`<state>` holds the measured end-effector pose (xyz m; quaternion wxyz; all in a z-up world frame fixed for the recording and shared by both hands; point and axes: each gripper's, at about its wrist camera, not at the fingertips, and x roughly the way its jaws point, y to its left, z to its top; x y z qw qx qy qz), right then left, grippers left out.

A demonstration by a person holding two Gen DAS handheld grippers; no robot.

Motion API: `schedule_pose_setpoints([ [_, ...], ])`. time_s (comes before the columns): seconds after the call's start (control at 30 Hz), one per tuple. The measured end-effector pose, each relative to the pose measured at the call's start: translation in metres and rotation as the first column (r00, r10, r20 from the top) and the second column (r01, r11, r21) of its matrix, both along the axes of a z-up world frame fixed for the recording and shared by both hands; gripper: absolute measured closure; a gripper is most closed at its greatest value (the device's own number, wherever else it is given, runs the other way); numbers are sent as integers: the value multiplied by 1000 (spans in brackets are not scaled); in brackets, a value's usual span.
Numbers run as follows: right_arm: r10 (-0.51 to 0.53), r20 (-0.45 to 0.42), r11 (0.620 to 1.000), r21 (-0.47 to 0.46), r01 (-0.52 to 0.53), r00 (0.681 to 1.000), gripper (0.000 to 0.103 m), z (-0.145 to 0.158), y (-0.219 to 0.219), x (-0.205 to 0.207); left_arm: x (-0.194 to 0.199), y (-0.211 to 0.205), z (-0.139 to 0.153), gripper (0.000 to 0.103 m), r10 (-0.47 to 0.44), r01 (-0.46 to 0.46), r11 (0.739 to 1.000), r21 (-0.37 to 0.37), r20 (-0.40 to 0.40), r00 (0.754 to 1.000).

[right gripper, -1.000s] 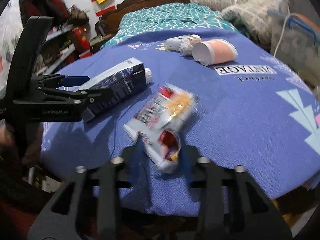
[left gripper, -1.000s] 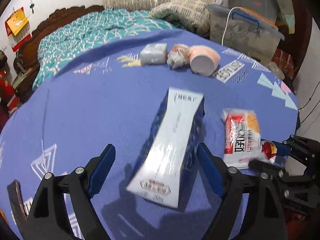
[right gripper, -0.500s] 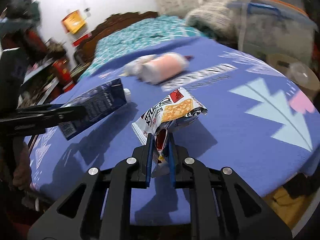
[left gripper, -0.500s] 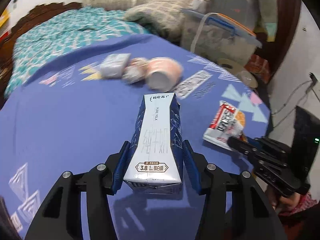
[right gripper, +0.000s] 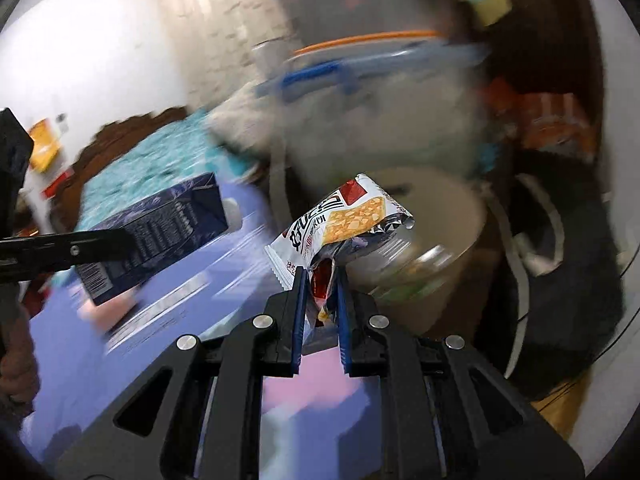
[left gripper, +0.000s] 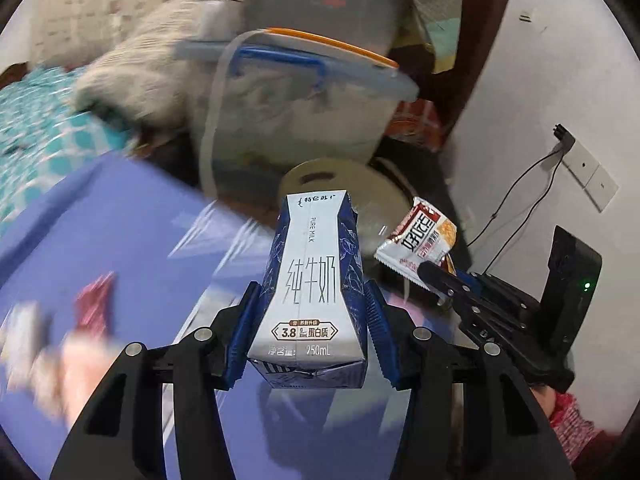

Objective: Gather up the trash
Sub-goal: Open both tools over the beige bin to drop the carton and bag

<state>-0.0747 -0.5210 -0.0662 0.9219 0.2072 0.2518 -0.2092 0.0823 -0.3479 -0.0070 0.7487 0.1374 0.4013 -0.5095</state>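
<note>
My left gripper (left gripper: 310,300) is shut on a blue-and-white milk carton (left gripper: 314,280), held in the air above the edge of the blue table (left gripper: 120,232). Seen from the right wrist, the same carton (right gripper: 160,232) hangs at the left. My right gripper (right gripper: 320,280) is shut on the torn end of a white, red and yellow snack wrapper (right gripper: 344,220). The left wrist view has that wrapper (left gripper: 420,236) at the right, in front of the right gripper (left gripper: 434,274). Beyond both lies a round beige bin (right gripper: 440,216), also the bin (left gripper: 340,176) behind the carton.
A clear storage box with a blue and orange lid (left gripper: 304,92) stands behind the bin. A pillow (left gripper: 152,80) and a teal bedspread (left gripper: 40,128) lie at the left. Blurred trash (left gripper: 60,352) stays on the table. A wall socket with a cable (left gripper: 580,164) is at the right.
The left gripper closed on the carton and lifted it. The right gripper closed on the wrapper and lifted it. Both swung right, off the table towards the beige bin.
</note>
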Motion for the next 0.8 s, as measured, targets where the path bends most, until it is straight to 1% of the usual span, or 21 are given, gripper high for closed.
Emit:
schedule_pose_setpoints([
  [0.07, -48, -29, 999, 8, 48, 998, 86, -4, -34, 11, 14, -41, -5, 54, -20, 21, 1000, 13, -21, 1000],
  [0.17, -50, -82, 998, 36, 53, 995, 85, -14, -72, 31, 36, -99, -20, 54, -20, 23, 999, 40, -64, 998],
  [0.2, -46, -101, 998, 40, 50, 994, 83, -19, -78, 41, 42, -113, -26, 54, -14, 18, 999, 51, -73, 997],
  [0.3, -19, -133, 998, 64, 28, 991, 83, -29, -93, 63, 51, -136, -40, 54, 14, -8, 996, 85, -74, 997],
  [0.33, -9, -134, 997, 78, 20, 991, 81, -31, -98, 67, 54, -142, -46, 52, 24, -17, 996, 92, -73, 997],
  [0.37, 2, -130, 995, 102, 12, 991, 73, -32, -102, 72, 57, -146, -51, 41, 29, -21, 995, 94, -88, 996],
  [0.4, 1, -128, 992, 124, 14, 992, 68, -32, -98, 75, 60, -147, -53, 35, 39, -29, 995, 96, -98, 994],
  [0.43, -12, -121, 991, 131, 28, 993, 49, -31, -99, 74, 63, -145, -54, 31, 59, -49, 995, 90, -105, 993],
  [0.47, -31, -101, 991, 124, 43, 994, 27, -28, -98, 70, 64, -141, -52, 31, 65, -57, 996, 75, -108, 992],
  [0.5, -52, -77, 993, 102, 60, 996, 24, -25, -99, 65, 64, -134, -49, 31, 60, -55, 997, 52, -109, 992],
  [0.57, -71, -67, 995, 69, 75, 995, 24, -19, -95, 60, 63, -122, -42, 31, 67, -63, 997, 36, -97, 993],
  [0.67, -89, -32, 993, 78, 91, 996, 24, -6, -89, 49, 63, -89, -27, 31, 87, -88, 996, -8, -110, 990],
  [0.73, -90, 0, 993, 78, 89, 996, 24, 4, -77, 42, 59, -55, -18, 31, 106, -112, 992, -49, -118, 987],
  [0.8, -75, 24, 995, 70, 74, 997, 24, 16, -57, 43, 53, -20, -14, 31, 128, -136, 988, -73, -111, 986],
])
